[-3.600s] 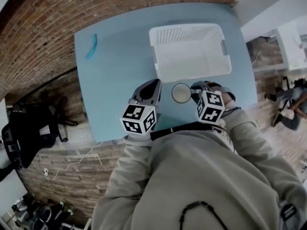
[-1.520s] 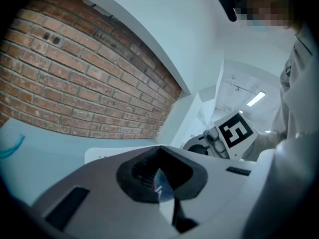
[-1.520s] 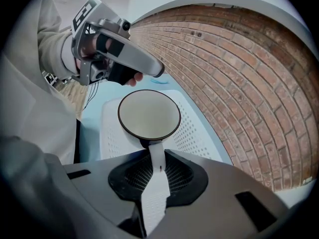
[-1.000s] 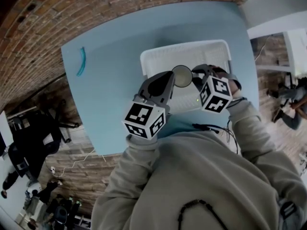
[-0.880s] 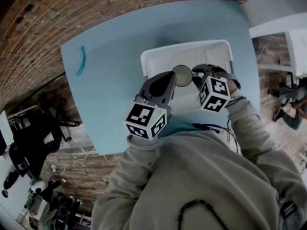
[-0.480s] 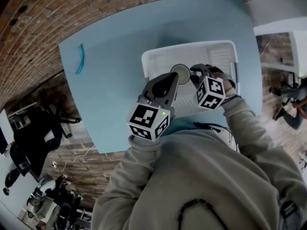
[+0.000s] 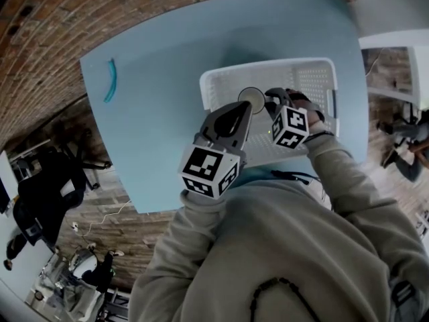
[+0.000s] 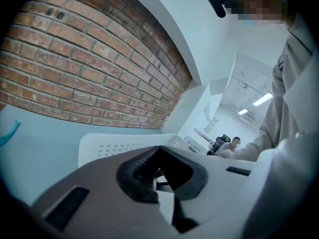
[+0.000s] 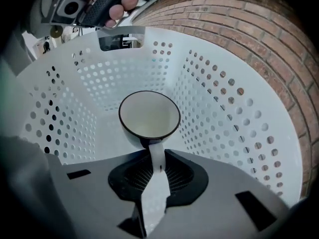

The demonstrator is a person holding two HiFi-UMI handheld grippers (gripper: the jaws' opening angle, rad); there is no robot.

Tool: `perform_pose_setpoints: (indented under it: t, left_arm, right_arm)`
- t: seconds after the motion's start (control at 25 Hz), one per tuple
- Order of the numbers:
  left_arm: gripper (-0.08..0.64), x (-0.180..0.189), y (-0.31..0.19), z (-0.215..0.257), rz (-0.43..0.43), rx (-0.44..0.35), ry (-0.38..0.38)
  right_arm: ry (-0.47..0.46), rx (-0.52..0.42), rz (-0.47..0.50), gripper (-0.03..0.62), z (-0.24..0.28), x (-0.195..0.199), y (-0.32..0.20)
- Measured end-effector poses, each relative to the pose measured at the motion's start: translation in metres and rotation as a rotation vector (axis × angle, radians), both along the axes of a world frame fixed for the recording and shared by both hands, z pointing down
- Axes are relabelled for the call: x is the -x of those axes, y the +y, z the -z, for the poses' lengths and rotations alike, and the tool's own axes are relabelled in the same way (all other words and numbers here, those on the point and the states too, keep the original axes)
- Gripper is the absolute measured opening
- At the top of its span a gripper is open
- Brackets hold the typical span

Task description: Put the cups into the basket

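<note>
A smooth, pale blue table (image 7: 154, 113) with rounded corners carries a white plastic basket (image 7: 315, 69). The basket is rectangular, with walls pierced by rows of round holes (image 9: 224, 108) and a slot handle cut into its far end. Rough red brick (image 8: 75, 68) runs behind the table.

Both grippers have matte grey shells with dark ribbed pads. The cup (image 9: 149, 114) is a glossy, round white mug with a dark rim and a flat strap handle. A thin teal curved strip (image 7: 109, 80) lies well apart, near the table's far left corner.

The cup's base is hidden behind its own bowl, so I cannot tell whether it touches the basket floor. In the head view, the grippers and a beige sleeve cover the basket's near wall.

The right gripper (image 9: 155, 158) reaches down inside the basket and pinches the cup's handle between its jaws, with the cup's mouth tipped towards the camera. The left gripper (image 8: 159, 156) is raised just beside the basket's left wall. Its jaws are pressed together with nothing between them.
</note>
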State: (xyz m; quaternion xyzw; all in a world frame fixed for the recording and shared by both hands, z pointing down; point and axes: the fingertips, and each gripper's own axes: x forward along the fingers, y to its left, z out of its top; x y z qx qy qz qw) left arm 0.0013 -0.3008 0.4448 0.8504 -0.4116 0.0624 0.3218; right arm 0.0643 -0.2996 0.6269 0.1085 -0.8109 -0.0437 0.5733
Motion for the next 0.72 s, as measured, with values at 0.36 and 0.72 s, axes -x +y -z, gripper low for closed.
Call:
perform_pose_setpoints:
  t: [0.36, 0.72]
  left_arm:
    - [-0.005, -0.003, 0.002, 0.002, -0.006, -0.008, 0.001]
    - [-0.005, -0.002, 0.003, 0.000, 0.004, -0.007, 0.008]
  right_arm:
    - [0.000, 0.017, 0.012, 0.063, -0.018, 0.000, 0.004]
    - [0.022, 0.025, 0.029, 0.063, -0.035, -0.007, 0.009]
